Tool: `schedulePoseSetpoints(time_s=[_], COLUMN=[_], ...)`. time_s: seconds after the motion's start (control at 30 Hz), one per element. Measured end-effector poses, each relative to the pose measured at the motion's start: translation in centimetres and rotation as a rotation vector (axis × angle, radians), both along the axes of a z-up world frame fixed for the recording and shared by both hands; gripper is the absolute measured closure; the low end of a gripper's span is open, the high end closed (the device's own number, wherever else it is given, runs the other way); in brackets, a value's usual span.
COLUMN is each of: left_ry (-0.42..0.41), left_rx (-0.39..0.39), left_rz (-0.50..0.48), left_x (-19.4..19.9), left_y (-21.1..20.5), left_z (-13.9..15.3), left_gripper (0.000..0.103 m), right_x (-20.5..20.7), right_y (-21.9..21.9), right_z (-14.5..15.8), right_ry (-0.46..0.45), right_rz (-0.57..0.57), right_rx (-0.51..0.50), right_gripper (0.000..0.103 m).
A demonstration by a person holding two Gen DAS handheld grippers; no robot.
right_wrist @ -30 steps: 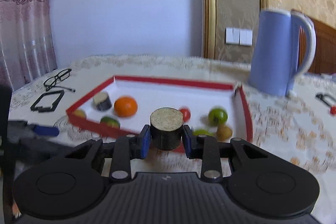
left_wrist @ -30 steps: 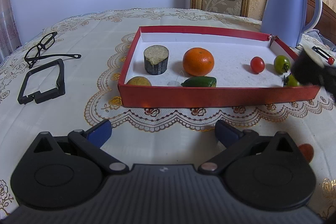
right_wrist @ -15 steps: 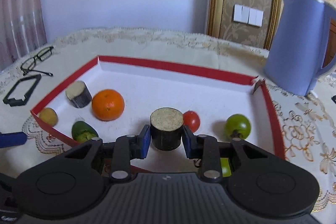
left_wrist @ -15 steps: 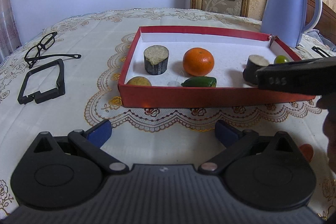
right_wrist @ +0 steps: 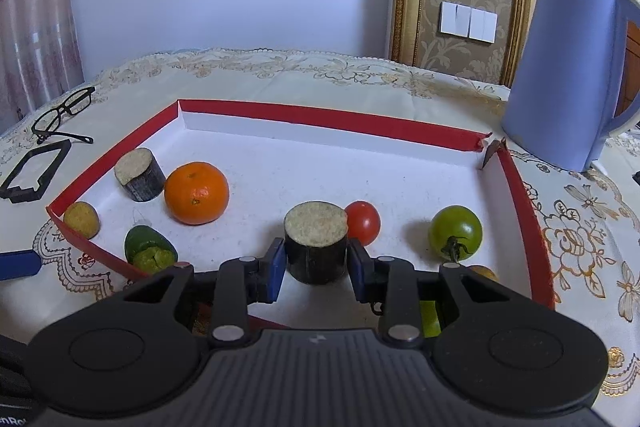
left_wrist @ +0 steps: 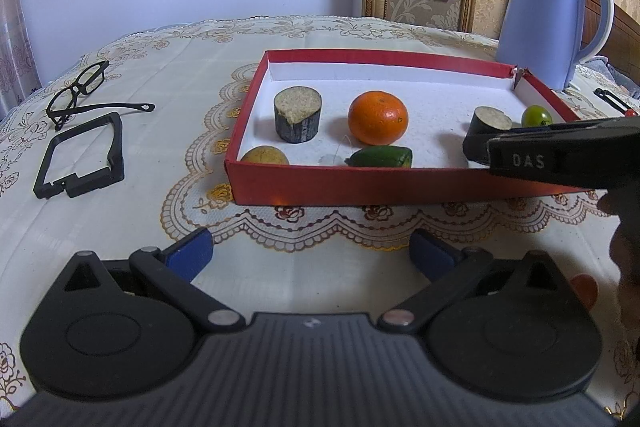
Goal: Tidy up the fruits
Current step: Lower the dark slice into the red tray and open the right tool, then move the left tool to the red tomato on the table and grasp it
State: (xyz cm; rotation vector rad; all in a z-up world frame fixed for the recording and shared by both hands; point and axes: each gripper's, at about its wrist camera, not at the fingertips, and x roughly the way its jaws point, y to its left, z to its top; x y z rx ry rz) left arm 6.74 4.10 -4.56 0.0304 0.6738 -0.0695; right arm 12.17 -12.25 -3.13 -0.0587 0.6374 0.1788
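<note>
At the far left of the cloth-covered worktop [left_wrist: 168,155], a pair of black glasses [left_wrist: 82,93] and a black plastic frame [left_wrist: 82,157] are seen lying near each other. The left hand-held gripper [left_wrist: 308,253] is held wide open above the bare cloth, nothing between its blue pads [left_wrist: 188,253]. Just beyond it, a red box [right_wrist: 316,117] with a white floor is set. Along its left side a small yellow fruit [right_wrist: 81,219], a green cut piece [right_wrist: 148,247], a dark stump-like chunk [right_wrist: 139,174] and an orange [right_wrist: 196,193] are gathered. Near the middle of the front edge, a second dark chunk [right_wrist: 316,241] is seen resting upright on the box floor between the pads of the right hand-held gripper [right_wrist: 317,267]; its jaws have just been opening, and thin gaps are visible on both sides, so the chunk is no longer pressed. A red tomato [right_wrist: 363,221] is seen just behind it, a green tomato [right_wrist: 455,231] further right. Beyond the box's far right corner a blue kettle [right_wrist: 568,75] is stood.
</note>
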Motion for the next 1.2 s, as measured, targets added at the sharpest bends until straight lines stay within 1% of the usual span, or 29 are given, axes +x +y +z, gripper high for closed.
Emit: schedulePoseSetpoints(time_s=[0.03, 0.07, 0.13, 0.27, 0.4, 0.5, 0.57, 0.63, 0.67, 0.73, 0.8, 0.87, 1.0, 1.07, 1.2], left_ry=[0.0, 0.0, 0.0, 0.0, 0.0, 0.0, -0.001, -0.002, -0.007, -0.037, -0.077, -0.096, -0.111, -0.117, -0.112], left_rx=[0.0, 0.0, 0.0, 0.0, 0.0, 0.0, 0.0, -0.001, -0.007, -0.042, -0.083, -0.099, -0.09, -0.091, -0.044], left_rz=[0.0, 0.0, 0.0, 0.0, 0.0, 0.0, 0.0, -0.012, -0.028, -0.067, -0.115, -0.166, -0.244, -0.279, -0.312], left_x=[0.0, 0.0, 0.0, 0.0, 0.0, 0.0, 0.0, -0.3, -0.7, -2.2, -3.9, -5.1, -6.3, -6.6, -6.8], left_y=[0.0, 0.0, 0.0, 0.0, 0.0, 0.0, 0.0, -0.1, -0.2, -0.4, -0.9, -1.9, -4.4, -5.4, -7.1], left_z=[0.0, 0.0, 0.0, 0.0, 0.0, 0.0, 0.0, 0.1, 0.2, 0.9, 1.7, 2.3, 2.9, 3.0, 2.4], left_gripper=[0.0, 0.0, 0.0, 0.0, 0.0, 0.0, 0.0, 0.0, 0.0, 0.0, 0.0, 0.0, 0.0, 0.0, 0.0], right_x=[-0.1, -0.3, -1.0, -3.4, -6.5, -9.2, -10.5, -11.1, -11.1, -10.9, -10.3, -10.0, -9.7, -9.4, -9.2], right_y=[0.0, -0.1, -0.3, -0.9, -3.7, -6.7, -8.7, -10.6, -11.6, -13.4, -15.1, -16.0, -15.6, -15.4, -15.0], right_z=[0.1, 0.3, 0.8, 1.6, 2.1, 2.1, 1.8, 1.0, 0.5, -0.5, -1.0, -1.4, -1.6, -1.7, -1.7], right_ry=[0.002, -0.007, -0.023, -0.073, -0.103, -0.135, -0.141, -0.15, -0.138, -0.107, -0.052, -0.023, -0.004, 0.004, 0.014], right_rz=[0.001, 0.0, -0.003, -0.01, -0.044, -0.122, -0.183, -0.259, -0.291, -0.339, -0.37, -0.379, -0.379, -0.37, -0.364], right_rx=[-0.004, -0.006, -0.009, -0.04, -0.012, 0.013, -0.002, -0.027, -0.031, -0.001, 0.091, 0.138, 0.108, 0.101, 0.076], right_gripper=[0.059, 0.044, 0.028, 0.028, 0.028, 0.027, 0.019, 0.018, 0.018, 0.018, 0.018, 0.018, 0.017, 0.012, 0.012])
